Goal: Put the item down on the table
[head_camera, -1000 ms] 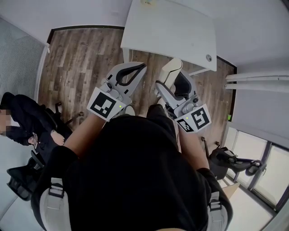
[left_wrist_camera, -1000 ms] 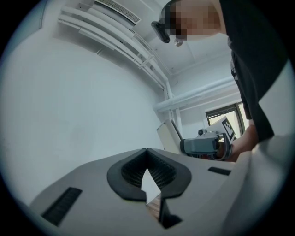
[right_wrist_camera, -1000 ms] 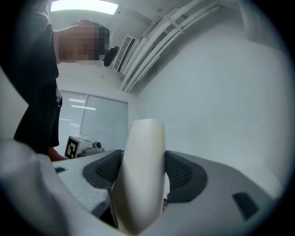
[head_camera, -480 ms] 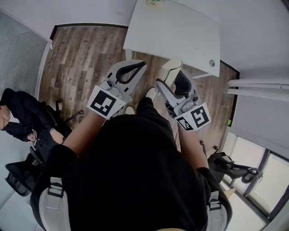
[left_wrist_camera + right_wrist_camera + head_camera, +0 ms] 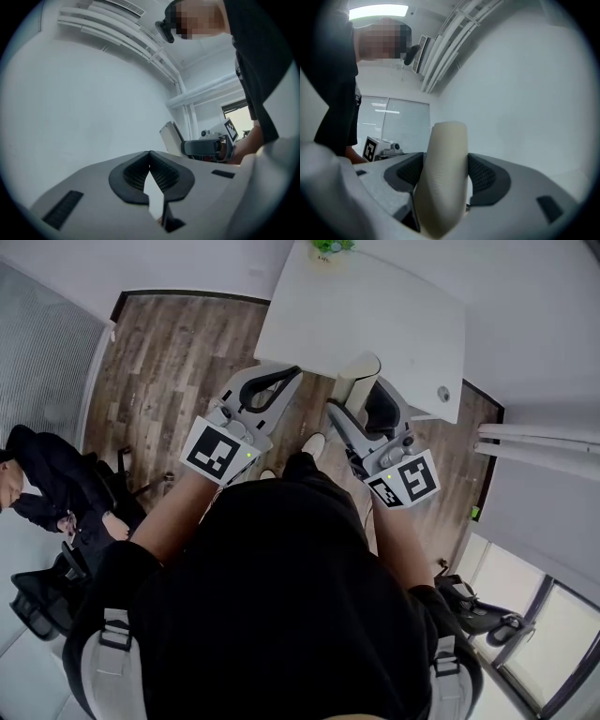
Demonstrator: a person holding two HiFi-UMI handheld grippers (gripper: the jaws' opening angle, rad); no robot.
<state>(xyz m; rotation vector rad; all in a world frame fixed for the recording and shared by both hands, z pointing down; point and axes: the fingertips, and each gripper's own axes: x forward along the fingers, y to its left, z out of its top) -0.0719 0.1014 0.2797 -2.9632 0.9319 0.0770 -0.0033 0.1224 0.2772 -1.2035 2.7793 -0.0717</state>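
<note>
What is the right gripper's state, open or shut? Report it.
Shut on the cream cylinder: the right gripper's dark pads press against both its sides.

White table lies open in front; a green plant stands at its far edge

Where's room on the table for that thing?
Nearly all the white table is bare for the cream item: the middle between the green plant at its far edge and the round hole by its near corner. Only the plant's spot is crowded.

Head view overlooks table; gripper views face upward.
</note>
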